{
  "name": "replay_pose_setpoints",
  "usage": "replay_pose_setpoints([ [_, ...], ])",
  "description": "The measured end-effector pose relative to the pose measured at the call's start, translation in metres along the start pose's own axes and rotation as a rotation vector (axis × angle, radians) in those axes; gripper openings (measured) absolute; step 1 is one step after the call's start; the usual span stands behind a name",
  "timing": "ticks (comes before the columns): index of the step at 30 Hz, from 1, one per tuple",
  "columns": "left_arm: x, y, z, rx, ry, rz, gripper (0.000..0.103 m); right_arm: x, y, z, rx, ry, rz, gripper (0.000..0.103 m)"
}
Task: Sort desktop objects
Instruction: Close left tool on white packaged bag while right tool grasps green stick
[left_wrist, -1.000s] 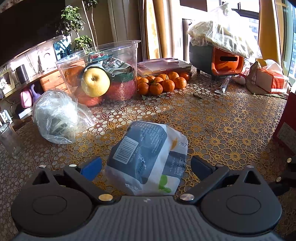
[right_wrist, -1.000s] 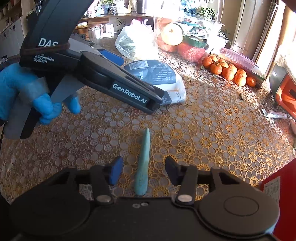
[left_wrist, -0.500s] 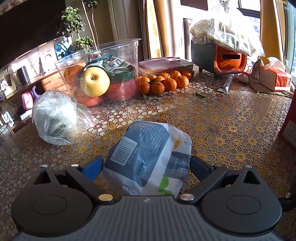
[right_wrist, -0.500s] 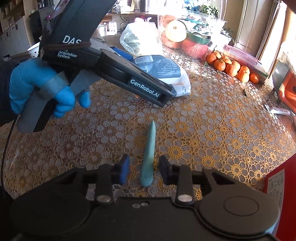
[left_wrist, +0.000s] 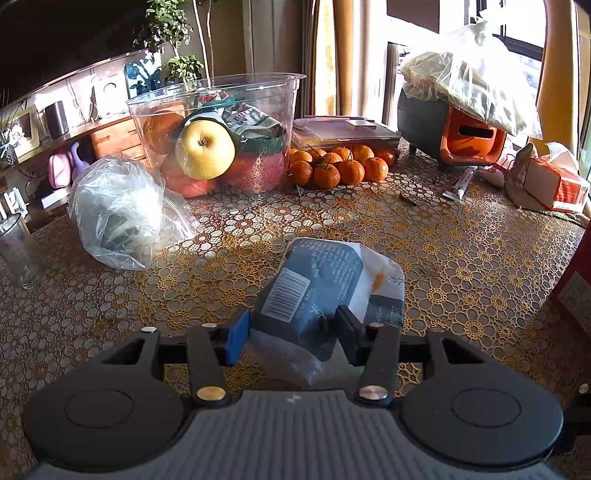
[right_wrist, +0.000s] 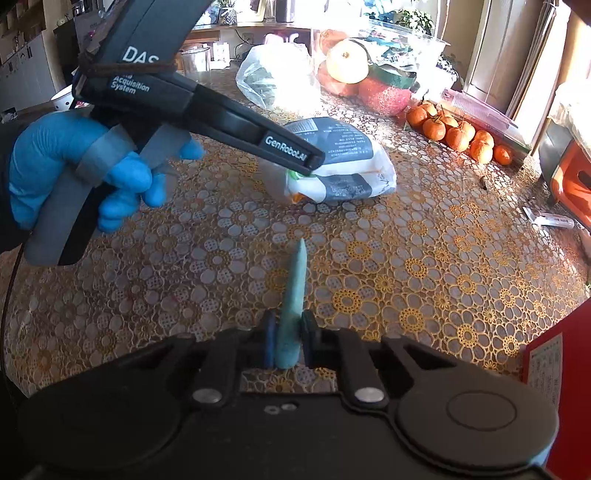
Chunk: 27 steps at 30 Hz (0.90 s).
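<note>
A blue-and-white snack packet (left_wrist: 325, 284) lies on the gold lace tablecloth (left_wrist: 461, 258). My left gripper (left_wrist: 291, 334) is shut on its near end, which is pinched and crumpled between the pads. The packet also shows in the right wrist view (right_wrist: 343, 162), with the left gripper's body (right_wrist: 221, 118) held by a blue-gloved hand. My right gripper (right_wrist: 288, 345) is shut on the thick end of a teal pointed stick (right_wrist: 295, 299), whose tip points away over the cloth.
A clear tub (left_wrist: 221, 136) with a pear and other fruit stands at the back, with a pile of mandarins (left_wrist: 332, 166) on its right and a plastic bag (left_wrist: 118, 210) on its left. A glass (left_wrist: 16, 251) stands far left. A red box (right_wrist: 554, 369) is at the right edge.
Both grippers have closed: the left one on the packet's near end, the right one on the teal stick. The packet's end is now bunched between the left pads.
</note>
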<state>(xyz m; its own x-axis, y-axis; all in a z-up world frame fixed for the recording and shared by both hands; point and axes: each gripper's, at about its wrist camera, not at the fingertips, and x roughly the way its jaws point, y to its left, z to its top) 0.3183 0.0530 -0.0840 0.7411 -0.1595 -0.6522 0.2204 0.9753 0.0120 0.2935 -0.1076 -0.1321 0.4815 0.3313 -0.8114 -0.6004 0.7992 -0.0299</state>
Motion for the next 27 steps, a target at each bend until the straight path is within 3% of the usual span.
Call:
replay_pose_setpoints([
  [4, -0.008, -0.001, 0.001, -0.020, -0.009, 0.021, 0.024, -0.004, 0.000, -0.003, 0.001, -0.005, -0.019, 0.013],
  [10, -0.023, -0.009, 0.002, -0.031, -0.025, 0.042, 0.013, -0.017, -0.001, -0.008, 0.010, -0.019, -0.029, 0.013],
  [26, -0.085, -0.033, -0.007, -0.057, -0.044, 0.011, 0.011, -0.073, -0.012, -0.028, 0.055, -0.080, -0.054, 0.012],
  [27, -0.089, -0.036, -0.007, -0.054, -0.047, 0.007, 0.011, -0.076, -0.014, -0.029, 0.059, -0.086, -0.057, 0.006],
])
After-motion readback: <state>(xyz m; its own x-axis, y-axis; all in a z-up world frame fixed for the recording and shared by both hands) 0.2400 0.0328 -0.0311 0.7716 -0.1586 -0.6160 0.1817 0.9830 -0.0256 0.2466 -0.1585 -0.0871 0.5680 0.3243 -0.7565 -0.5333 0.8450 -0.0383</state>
